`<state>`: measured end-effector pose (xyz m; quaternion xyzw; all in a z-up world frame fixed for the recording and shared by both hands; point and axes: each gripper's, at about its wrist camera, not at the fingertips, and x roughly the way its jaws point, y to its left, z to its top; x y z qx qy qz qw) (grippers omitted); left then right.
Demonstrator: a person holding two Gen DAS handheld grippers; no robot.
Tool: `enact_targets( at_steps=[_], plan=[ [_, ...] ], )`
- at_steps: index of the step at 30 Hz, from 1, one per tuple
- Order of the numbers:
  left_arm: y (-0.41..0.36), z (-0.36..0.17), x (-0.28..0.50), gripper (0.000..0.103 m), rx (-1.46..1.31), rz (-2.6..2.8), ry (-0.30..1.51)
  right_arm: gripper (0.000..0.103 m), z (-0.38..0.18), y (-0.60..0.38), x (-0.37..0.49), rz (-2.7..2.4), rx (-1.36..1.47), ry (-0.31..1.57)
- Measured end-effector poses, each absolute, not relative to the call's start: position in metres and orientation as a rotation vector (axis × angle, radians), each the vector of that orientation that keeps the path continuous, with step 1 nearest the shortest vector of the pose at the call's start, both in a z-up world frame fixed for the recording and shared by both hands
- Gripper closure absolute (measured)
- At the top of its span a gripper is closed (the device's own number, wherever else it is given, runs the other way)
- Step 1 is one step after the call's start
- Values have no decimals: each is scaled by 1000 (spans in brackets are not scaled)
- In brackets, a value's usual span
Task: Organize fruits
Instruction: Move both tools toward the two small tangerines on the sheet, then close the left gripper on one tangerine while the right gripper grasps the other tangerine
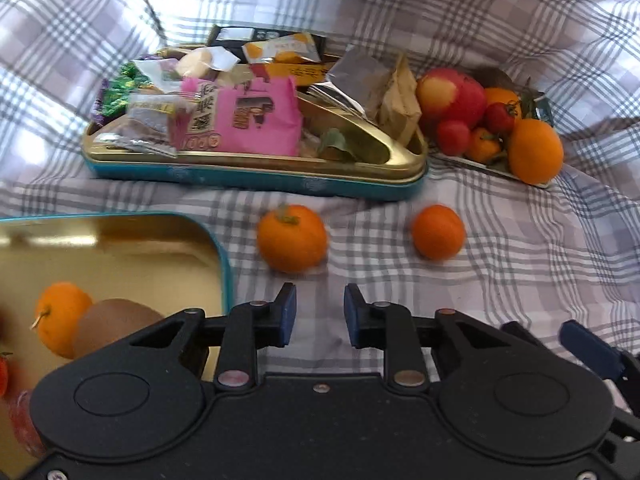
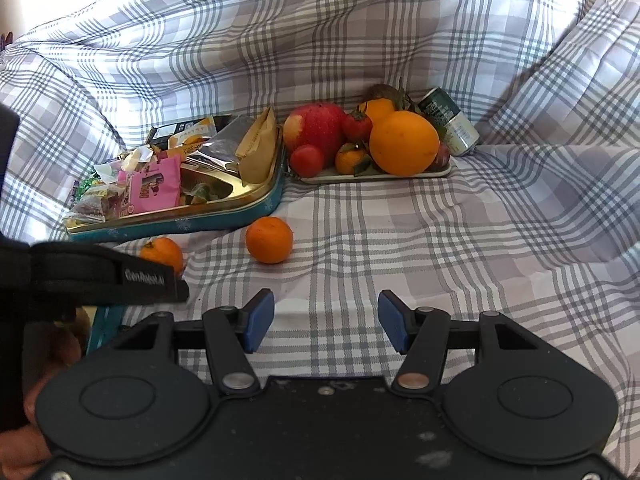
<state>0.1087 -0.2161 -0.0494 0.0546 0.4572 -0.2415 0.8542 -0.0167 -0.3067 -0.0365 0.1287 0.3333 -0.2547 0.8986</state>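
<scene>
**Fruit sorting: partway, 2 tangerines loose**

Done so far: gold lid tray (image 1: 120, 248) at near left already has an orange-coloured fruit (image 1: 60, 316) & a kiwi (image 1: 116, 324); sth red at its edge, can't ID.

Left to do, I'd judge: 2 tangerines on the checked cloth (image 1: 520, 260), one w/ stem (image 1: 292, 238), one plain (image 1: 438, 232), well apart. Far plate (image 2: 440, 171) still heaped: 1 apple (image 2: 316, 126), 1 big orange (image 2: 404, 142), several small fruits. Snack tin (image 1: 256, 178) holds wrappers, not fruit.

Left tongs (image 1: 320, 314): narrow gap, nothing gripped, just short of stem tangerine. Right tongs (image 2: 326, 320): approx half open, empty.
</scene>
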Motion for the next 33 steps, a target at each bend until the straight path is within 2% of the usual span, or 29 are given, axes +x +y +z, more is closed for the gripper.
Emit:
enact_targets(
  at_steps=[4, 16, 33],
  plan=[
    [-216, -41, 104, 67, 142, -472, 856, 42, -35, -307, -17, -528, 271, 684],
    [-223, -52, 128, 54, 115, -451, 882, 42, -37, -312, 8, -477, 217, 689],
    [-224, -54, 142, 52, 100, -514, 909, 42, -52, -319, 52, -418, 131, 707]
  ],
)
